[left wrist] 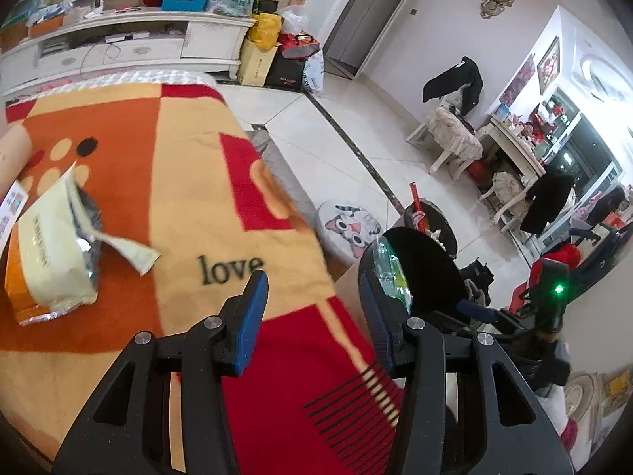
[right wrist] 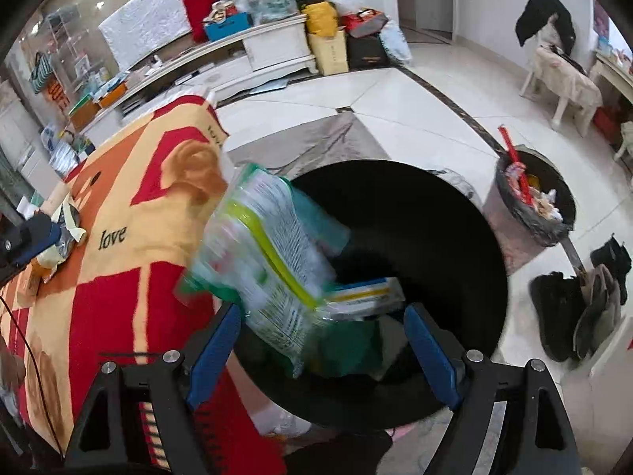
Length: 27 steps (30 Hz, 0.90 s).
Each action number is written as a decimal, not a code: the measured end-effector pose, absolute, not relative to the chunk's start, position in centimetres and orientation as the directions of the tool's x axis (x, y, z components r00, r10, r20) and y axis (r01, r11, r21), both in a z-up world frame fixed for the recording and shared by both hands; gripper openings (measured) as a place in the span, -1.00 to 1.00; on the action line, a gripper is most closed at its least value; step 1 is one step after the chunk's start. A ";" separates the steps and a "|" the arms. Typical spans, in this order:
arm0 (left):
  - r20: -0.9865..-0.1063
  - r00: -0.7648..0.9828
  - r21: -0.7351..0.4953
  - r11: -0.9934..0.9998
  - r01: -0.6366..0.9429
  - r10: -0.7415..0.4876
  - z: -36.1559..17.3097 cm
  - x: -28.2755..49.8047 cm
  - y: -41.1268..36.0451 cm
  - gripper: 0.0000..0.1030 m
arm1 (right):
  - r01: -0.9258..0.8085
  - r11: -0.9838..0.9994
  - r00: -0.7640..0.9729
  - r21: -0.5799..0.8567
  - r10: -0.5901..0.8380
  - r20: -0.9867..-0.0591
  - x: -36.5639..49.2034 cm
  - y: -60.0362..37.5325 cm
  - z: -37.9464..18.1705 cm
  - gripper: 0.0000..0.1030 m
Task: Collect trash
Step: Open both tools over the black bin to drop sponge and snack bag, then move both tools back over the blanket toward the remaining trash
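1. The green-and-white wrapper [right wrist: 269, 253] is dropping, blurred, over the mouth of the black bin [right wrist: 455, 237], where a flat packet [right wrist: 364, 295] is already lying.
2. The right tool [right wrist: 324, 340] is standing wide above the bin, its blue pads touching nothing.
3. The torn cream pouch [left wrist: 59, 249] is still lying on the tabletop [left wrist: 190, 182], so collecting seems only partly done.
4. The left tool [left wrist: 312, 316] is hanging half open and empty near the pouch.
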<state>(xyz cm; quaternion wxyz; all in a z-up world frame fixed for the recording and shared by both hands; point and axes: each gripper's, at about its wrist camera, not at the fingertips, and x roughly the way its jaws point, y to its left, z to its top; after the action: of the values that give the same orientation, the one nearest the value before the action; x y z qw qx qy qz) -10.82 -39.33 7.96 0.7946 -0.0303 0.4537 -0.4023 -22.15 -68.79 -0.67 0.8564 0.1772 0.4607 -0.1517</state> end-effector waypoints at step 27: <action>-0.687 0.412 -0.382 0.780 0.496 -0.599 8.3 -11.6 -25.3 -0.09 | 0.184 0.967 0.623 0.176 0.024 -0.782 -17.6 -54.7 2.6 0.60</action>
<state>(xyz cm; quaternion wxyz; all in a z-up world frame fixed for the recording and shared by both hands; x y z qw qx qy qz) -11.57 -25.31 8.25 0.8381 -0.0594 0.4329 -0.3265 -17.63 -54.67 2.56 0.8929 0.1202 0.4316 -0.0448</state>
